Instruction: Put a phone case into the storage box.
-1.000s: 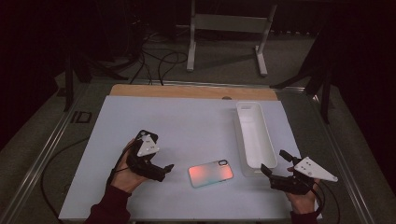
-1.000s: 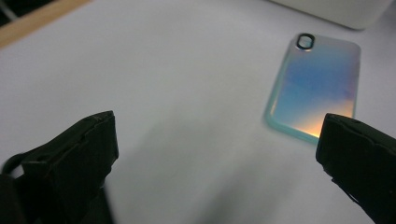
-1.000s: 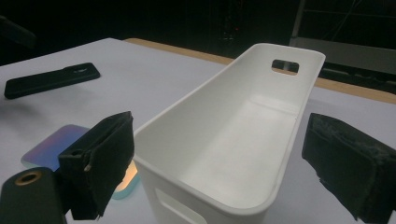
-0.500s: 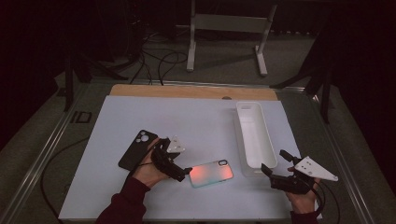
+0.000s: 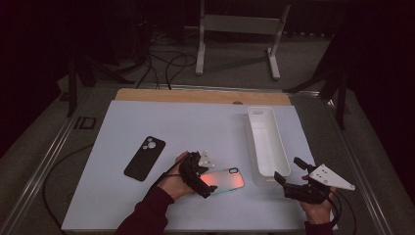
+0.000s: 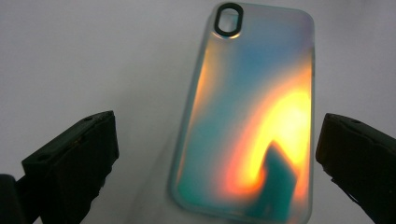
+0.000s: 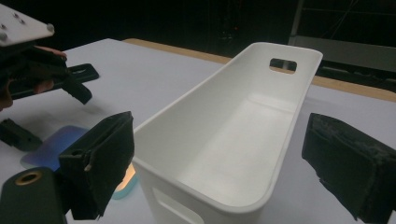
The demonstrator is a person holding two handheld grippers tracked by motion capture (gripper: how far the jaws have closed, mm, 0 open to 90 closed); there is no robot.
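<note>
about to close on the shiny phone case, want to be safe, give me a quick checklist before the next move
1. Left gripper open wide enough for the iridescent phone case: ok.
2. Case between the jaws: ok, though nearer the right one.
3. Case lying flat on the white mat: ok.
4. White bin empty: ok.
5. Right gripper open, holding nothing: ok.
6. Black phone case apart from the left gripper: ok.

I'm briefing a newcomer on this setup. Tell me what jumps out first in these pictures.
The iridescent phone case, glowing orange and teal, lies flat near the front middle of the pale mat, with the left tongs open on either side of its end. To its right stands a long white bin, empty, with the right tongs open at its near end. A black phone case lies apart on the left.
</note>
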